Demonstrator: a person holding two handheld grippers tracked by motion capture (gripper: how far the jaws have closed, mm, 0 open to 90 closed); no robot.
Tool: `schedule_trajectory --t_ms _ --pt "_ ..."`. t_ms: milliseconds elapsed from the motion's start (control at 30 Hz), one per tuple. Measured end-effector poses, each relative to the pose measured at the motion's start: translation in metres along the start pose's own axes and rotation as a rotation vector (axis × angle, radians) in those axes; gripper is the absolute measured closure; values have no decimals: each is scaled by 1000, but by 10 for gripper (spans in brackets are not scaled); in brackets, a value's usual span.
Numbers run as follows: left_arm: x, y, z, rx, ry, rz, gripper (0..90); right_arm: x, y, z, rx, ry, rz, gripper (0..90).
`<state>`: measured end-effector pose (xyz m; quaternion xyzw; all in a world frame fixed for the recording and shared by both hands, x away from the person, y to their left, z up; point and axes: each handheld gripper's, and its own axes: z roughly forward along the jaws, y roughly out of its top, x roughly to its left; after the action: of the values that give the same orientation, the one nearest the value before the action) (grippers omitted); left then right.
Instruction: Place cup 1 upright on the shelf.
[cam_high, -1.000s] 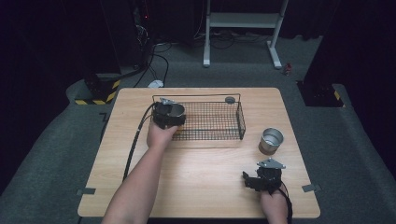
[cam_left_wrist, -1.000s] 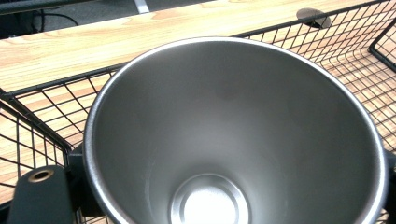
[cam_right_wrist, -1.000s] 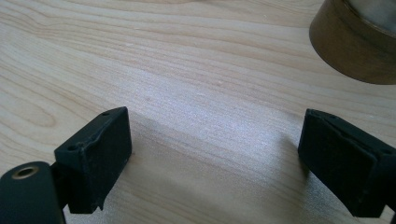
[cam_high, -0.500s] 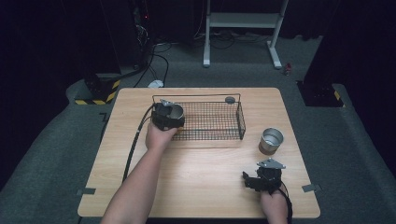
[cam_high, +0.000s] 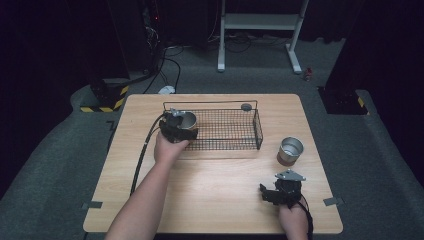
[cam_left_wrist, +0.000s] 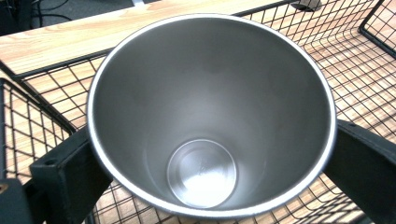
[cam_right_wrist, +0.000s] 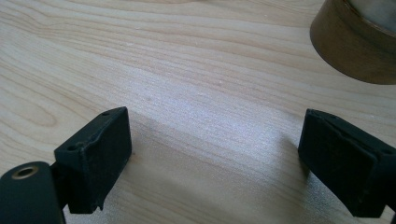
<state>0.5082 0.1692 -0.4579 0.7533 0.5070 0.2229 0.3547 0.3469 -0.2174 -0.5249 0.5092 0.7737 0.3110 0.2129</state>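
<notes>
A steel cup stands upright in the left end of a black wire basket. My left gripper reaches over the basket's near left corner. Its jaws have just been opening and now stand on either side of the cup, open around it. Basket mesh shows under and behind the cup. A second steel cup with a brown band stands on the table right of the basket. My right gripper rests near the table's front right, open over bare wood, with that cup ahead to the right.
A small dark round thing lies by the basket's far rim. The left gripper's cable trails across the table's left side. The wooden table has free room in front of the basket.
The left hand has barely shifted at the basket's corner and the cup stays in the basket's left end. The right gripper has not moved.
</notes>
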Motion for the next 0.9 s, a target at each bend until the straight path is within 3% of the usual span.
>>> schedule_trajectory --t_ms 167,233,600,900 --pt "3 -3 -3 -20 -10 -4 77 0 0 0 0 0 1 95" --pt "3 -3 -3 -27 -12 -2 141 0 0 0 0 0 1 95" --pt "3 0 2 -41 4 -20 147 0 0 0 0 0 0 95" --pt "4 2 -10 -30 -17 -10 5 0 0 0 0 1 0 95"
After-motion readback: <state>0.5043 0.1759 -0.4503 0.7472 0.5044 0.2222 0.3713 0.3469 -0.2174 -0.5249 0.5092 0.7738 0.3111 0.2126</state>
